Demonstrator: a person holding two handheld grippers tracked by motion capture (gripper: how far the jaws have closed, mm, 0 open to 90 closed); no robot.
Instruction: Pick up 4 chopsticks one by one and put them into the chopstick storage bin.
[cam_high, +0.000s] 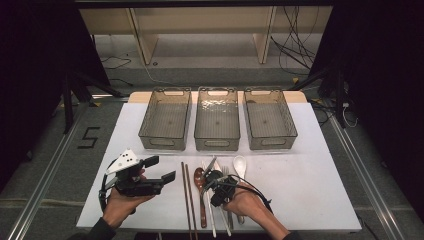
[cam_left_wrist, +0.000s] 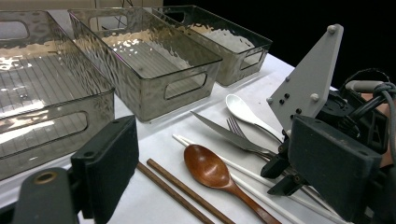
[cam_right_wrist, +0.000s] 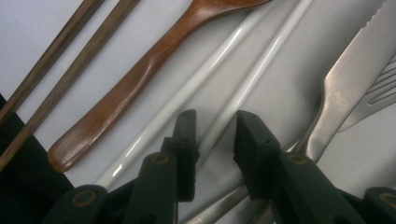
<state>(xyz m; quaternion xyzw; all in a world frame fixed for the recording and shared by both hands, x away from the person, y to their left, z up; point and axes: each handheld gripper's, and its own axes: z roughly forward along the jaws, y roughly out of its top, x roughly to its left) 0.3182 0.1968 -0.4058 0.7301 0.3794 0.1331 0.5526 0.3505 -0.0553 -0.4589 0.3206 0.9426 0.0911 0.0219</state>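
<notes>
While your right gripper (cam_right_wrist: 212, 140) straddles one white chopstick (cam_right_wrist: 261, 70), jaws parted, unclamped, its length runs straight ahead.

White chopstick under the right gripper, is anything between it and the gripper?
Nothing visible does. The right gripper has its jaws on either side of one white chopstick, with its twin beside it and the knife on the other side.

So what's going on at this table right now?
A person works with two handheld grippers at a white table. The right gripper is down over the cutlery, its jaws straddling one white chopstick without clamping it. The left gripper hovers open beside the brown chopsticks. Three bins behind look empty.
</notes>
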